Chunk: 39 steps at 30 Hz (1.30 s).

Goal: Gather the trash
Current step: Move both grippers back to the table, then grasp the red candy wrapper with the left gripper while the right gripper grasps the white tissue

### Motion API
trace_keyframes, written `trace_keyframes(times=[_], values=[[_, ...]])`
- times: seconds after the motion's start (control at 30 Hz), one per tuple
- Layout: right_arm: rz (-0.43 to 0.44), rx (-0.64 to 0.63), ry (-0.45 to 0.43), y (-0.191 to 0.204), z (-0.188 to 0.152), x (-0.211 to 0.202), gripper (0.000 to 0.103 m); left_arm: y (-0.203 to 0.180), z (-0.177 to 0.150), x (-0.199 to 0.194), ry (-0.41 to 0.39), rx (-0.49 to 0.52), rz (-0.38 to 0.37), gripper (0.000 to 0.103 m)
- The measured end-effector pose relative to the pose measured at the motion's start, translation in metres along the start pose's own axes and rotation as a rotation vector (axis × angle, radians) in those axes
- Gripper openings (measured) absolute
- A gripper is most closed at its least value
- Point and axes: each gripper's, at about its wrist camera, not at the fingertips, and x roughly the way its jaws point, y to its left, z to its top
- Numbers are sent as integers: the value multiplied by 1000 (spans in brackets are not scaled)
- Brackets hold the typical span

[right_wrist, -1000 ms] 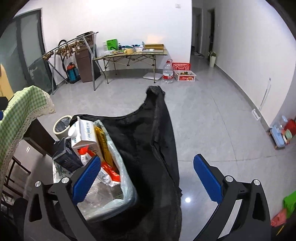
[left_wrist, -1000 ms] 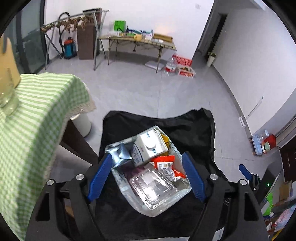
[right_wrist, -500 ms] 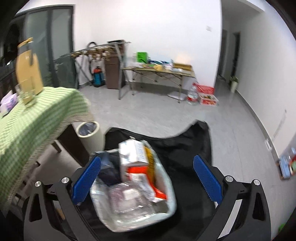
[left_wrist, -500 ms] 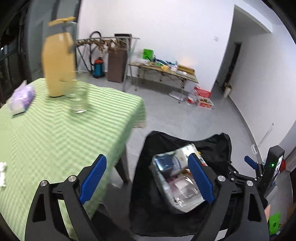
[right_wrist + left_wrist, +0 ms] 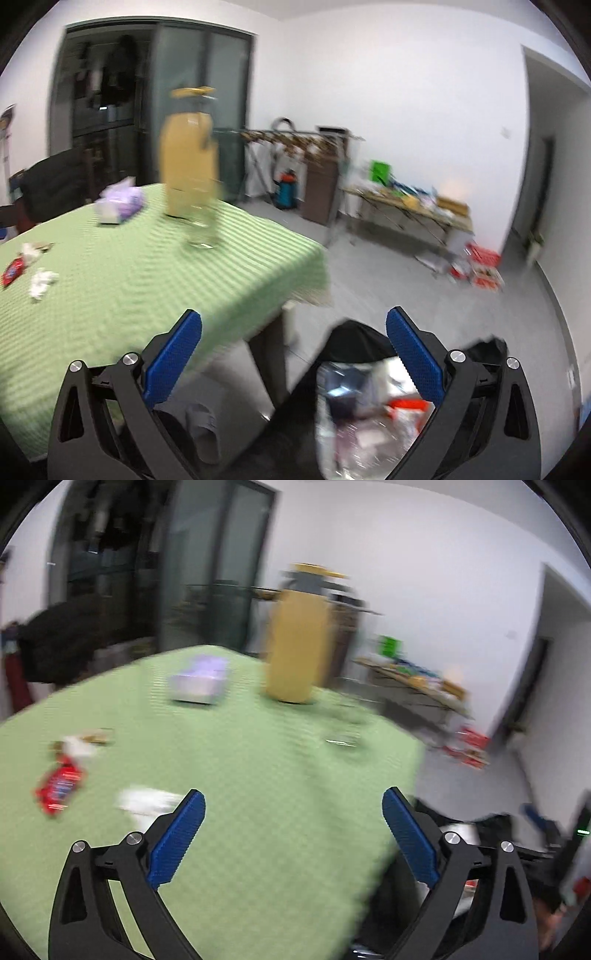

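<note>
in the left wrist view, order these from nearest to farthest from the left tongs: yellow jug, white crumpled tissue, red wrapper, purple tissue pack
1. white crumpled tissue, just ahead-left of the left tongs on the green tablecloth.
2. red wrapper, farther left near the table edge.
3. purple tissue pack, far side, left of centre.
4. yellow jug, far edge; close to the pack in depth, hard to call.

yellow pitcher (image 5: 297, 646), purple tissue pack (image 5: 201, 679) apart on green tablecloth (image 5: 258, 775)
</note>
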Motion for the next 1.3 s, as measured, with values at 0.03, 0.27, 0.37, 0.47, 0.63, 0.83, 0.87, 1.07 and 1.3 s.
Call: trace_keyframes(times=[0.03, 0.27, 0.37, 0.47, 0.63, 0.83, 0.87, 1.07, 1.3], values=[[22, -21, -8, 15, 4, -1, 96, 16, 3, 3, -2, -1, 47, 94], [215, -33, 39, 72, 10, 10, 96, 157, 2, 43, 127, -89, 352, 94], [302, -4, 82, 84, 12, 17, 96, 204, -4, 61, 222, -105, 359, 94], [334, -22, 111, 101, 14, 24, 96, 227, -6, 71, 262, -56, 402, 94], [361, -132, 162, 146, 16, 47, 96, 255, -10, 97, 292, 29, 374, 94], [399, -225, 209, 189, 9, 61, 96, 278, -17, 109, 272, -31, 264, 77], [405, -236, 213, 195, 8, 63, 96, 280, -18, 108, 257, -34, 258, 71], [457, -308, 253, 241, 14, 86, 96, 294, -21, 89, 229, -141, 155, 47], [593, -244, 317, 299, 35, 113, 96, 323, -22, 64, 85, -338, -57, 47]])
